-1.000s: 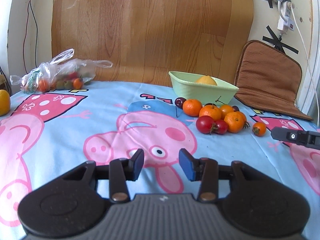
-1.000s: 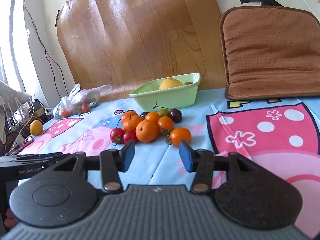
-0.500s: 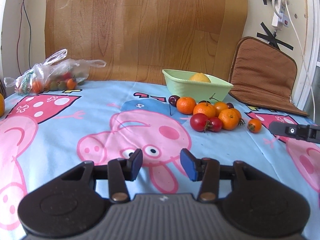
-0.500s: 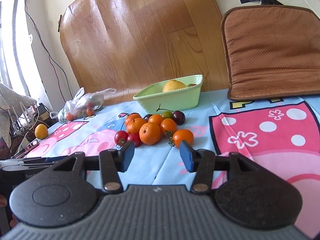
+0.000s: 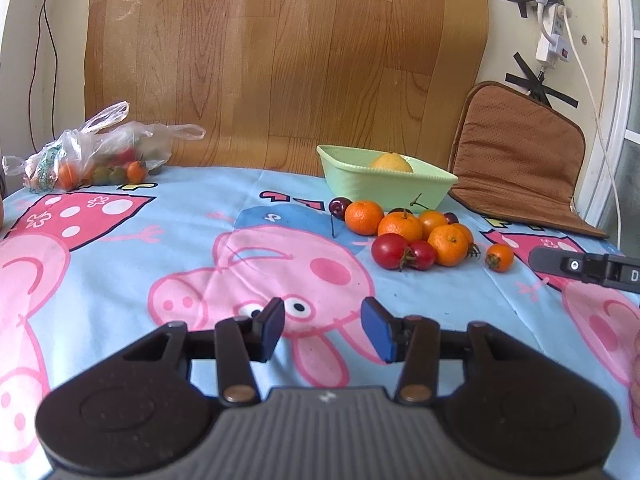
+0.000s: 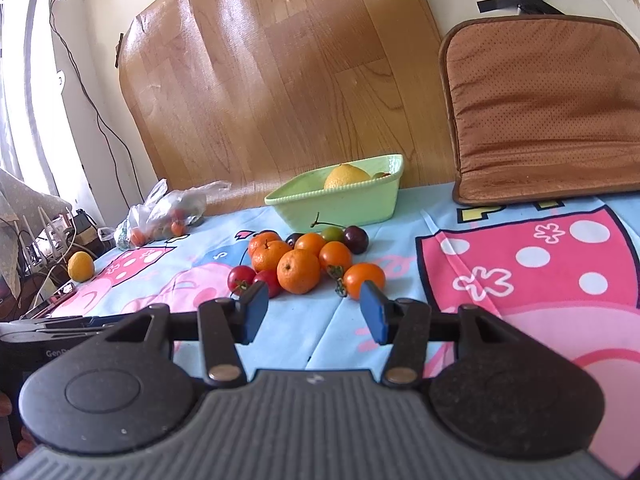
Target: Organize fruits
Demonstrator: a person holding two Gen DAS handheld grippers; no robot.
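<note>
Right wrist view: right hand-held gripper (image 6: 313, 312) released, nothing between its jaws, just short of the fruit pile (image 6: 306, 260) on the table (image 6: 400, 320). Left hand-held gripper (image 5: 323, 326) also released, farther back. Green bowl (image 6: 340, 200) sits behind the pile, one yellow fruit inside. Risks: fruits touch each other, so pinching one likely rolls its neighbours; the soft red tomatoes (image 6: 256, 278) could squash; the wrinkled cloth may snag a fingertip.
</note>
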